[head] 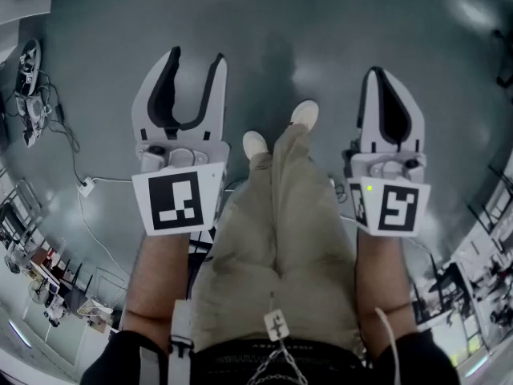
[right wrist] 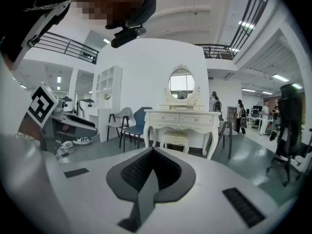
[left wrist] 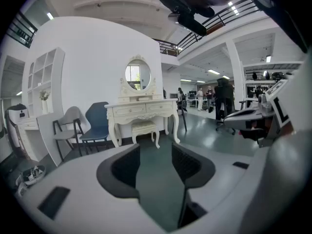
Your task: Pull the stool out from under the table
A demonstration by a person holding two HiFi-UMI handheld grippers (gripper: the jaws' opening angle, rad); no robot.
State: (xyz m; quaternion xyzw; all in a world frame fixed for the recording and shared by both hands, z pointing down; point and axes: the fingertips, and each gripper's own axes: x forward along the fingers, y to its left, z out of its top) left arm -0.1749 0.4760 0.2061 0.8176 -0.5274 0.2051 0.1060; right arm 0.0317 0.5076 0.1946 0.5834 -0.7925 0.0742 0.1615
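The operator is carrying out the approach step, holding the left gripper with jaws parted and empty and the right gripper with jaws closed on nothing, while the cream stool is sitting tucked under the dressing table, well ahead of both jaws, so the next move is probably calling for walking closer.

Holds left gripper out ahead, tipped slightly down, jaws parted with nothing between them. Holds right gripper alongside, well apart from the left, also tipped slightly down, jaws pressed together and empty. Extends both forearms forward, roughly parallel, either side of the legs, marker cubes facing up
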